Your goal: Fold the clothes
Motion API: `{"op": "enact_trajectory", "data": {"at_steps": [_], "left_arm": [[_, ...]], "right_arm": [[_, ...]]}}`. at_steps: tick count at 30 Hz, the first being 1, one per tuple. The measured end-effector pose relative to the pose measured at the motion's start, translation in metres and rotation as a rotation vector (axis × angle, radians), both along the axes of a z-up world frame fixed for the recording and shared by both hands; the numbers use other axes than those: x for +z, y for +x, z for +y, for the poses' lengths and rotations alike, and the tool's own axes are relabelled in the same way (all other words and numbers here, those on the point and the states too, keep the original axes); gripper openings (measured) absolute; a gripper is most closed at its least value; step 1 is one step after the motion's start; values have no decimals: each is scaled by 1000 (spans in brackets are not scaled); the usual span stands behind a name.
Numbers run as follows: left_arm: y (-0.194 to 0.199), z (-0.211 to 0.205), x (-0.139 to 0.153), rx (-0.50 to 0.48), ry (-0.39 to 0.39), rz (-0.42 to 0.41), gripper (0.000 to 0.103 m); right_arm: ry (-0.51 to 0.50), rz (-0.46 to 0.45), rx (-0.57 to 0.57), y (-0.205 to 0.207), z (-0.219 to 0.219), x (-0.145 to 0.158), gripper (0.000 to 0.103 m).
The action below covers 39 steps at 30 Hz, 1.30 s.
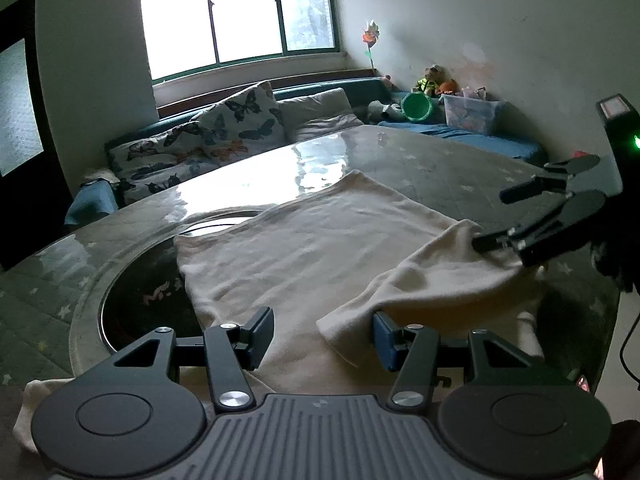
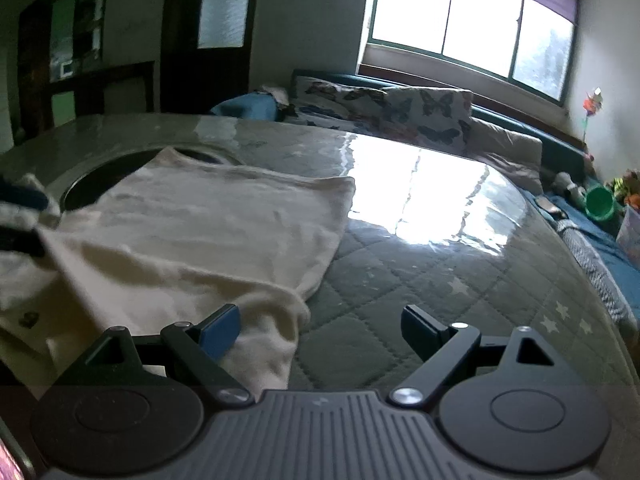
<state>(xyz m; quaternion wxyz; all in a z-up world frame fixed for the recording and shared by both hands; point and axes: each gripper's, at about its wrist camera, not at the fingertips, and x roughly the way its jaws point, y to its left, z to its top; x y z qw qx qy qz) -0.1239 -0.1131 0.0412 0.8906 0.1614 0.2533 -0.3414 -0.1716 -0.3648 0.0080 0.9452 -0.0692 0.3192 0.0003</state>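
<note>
Jaws, left gripper (image 1: 322, 334): partly parted, nothing pinched between them; the blue-padded finger (image 1: 385, 340) sits at the edge of a folded-over flap of the cream garment (image 1: 304, 240), the opposite finger over the flat cloth.

Jaws, right gripper (image 2: 320, 330): wide apart, holding nothing; the blue-padded finger (image 2: 220, 334) lies against the garment's near corner, the other finger over bare quilted cover. From the left wrist view, the lower finger of this gripper appears to touch the raised flap at its far end; actual contact cannot be confirmed.

Garment: cream, knit-like, spread mostly flat on the surface (image 2: 440, 280), one side flap turned over onto the body with soft creases. A small dark mark shows near its near-left edge in the right wrist view.

Surface: large, rounded, covered by a grey-green quilted cloth with pale stars under a glossy clear sheet that reflects the window (image 1: 236, 16). A dark round inset (image 1: 140, 300) lies partly beneath the garment's far-left side.

Surroundings: butterfly-print cushions (image 1: 236, 124) on a teal bench under the window; a green bucket (image 1: 417, 106), a clear storage box (image 1: 472, 114), soft toys and a pinwheel (image 1: 371, 38) in the corner; dark wooden doors at left.
</note>
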Motion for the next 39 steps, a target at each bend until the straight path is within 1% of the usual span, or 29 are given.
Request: {"op": "enact_trajectory", "data": {"at_steps": [3,8,13,16,20,24,28,30,32,34,37,38,39], "left_arm": [[1,-3,1,-6,-3,-3,56],[5,-12,2,-18,-17,-4,56],[9,-26,1,-39,-27,1,56],[10,-31,1,-49,-34,-4,56],[11,-24,5,-40,-54,-7,56],[10,-8,5,-34,-45,2,56],[12,9,4,5,-39,12,56],[14,19,6,24,-58,17,56],[15,29,10,42,-89,23,56],[16,35,14,62,-96,13,56],[19,38,17,77,-95,9,56],[20,39,17,80,-93,9,56],[20,38,17,81,-91,10,56]], "right_arm": [[-28,-3,17,-3,6,-2,90],[-22,-8,38,-5,12,0,91],[-37,14,71,-5,19,-5,91],[-26,10,76,-6,17,0,91],[2,-16,66,-8,9,12,91],[7,-29,50,-5,4,16,91],[78,-25,94,-7,9,20,90],[94,-32,152,-10,17,24,89],[82,-43,221,-13,31,29,86],[67,-40,288,-12,45,31,84],[38,-27,393,-9,70,31,74],[32,-17,419,-6,76,30,67],[26,-5,451,-5,84,28,64]]}}
